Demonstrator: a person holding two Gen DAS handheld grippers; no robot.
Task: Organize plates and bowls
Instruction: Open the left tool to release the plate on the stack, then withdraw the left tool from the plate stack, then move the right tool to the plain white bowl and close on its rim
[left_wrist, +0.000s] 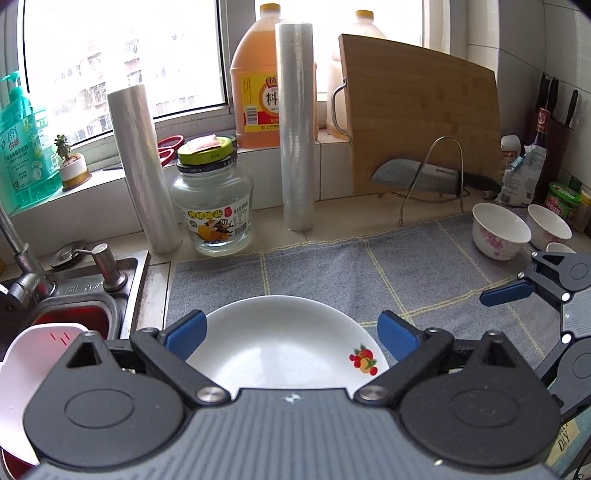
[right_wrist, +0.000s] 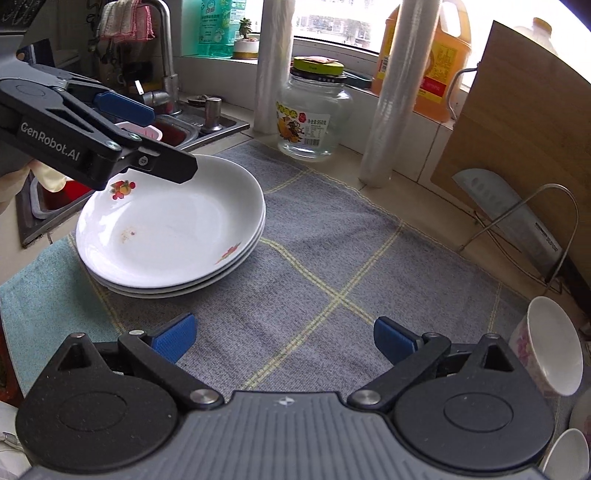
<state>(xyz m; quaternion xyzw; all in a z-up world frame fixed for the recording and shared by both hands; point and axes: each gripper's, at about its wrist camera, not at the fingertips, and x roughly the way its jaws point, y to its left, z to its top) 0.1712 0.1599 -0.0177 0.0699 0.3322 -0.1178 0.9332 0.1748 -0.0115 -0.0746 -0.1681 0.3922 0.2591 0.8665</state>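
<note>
A stack of three white plates (right_wrist: 170, 236) with fruit prints rests on the left part of a grey checked mat (right_wrist: 332, 258). My left gripper (left_wrist: 291, 332) hovers just over the top plate (left_wrist: 280, 343), jaws open and apart from its rim; from the right wrist it appears at upper left (right_wrist: 159, 136). My right gripper (right_wrist: 284, 339) is open over bare mat, holding nothing. White bowls with pink flowers (left_wrist: 500, 230) (left_wrist: 548, 227) stand at the mat's far right. One bowl (right_wrist: 550, 347) sits just right of the right gripper, another (right_wrist: 567, 456) below it.
A steel sink (left_wrist: 92, 280) with a tap lies left of the mat. Behind the mat stand a glass jar (left_wrist: 212, 199), two film rolls (left_wrist: 295, 125), an oil jug (left_wrist: 255, 85), a bamboo board (left_wrist: 417, 110) and a cleaver on a wire rack (left_wrist: 417, 177).
</note>
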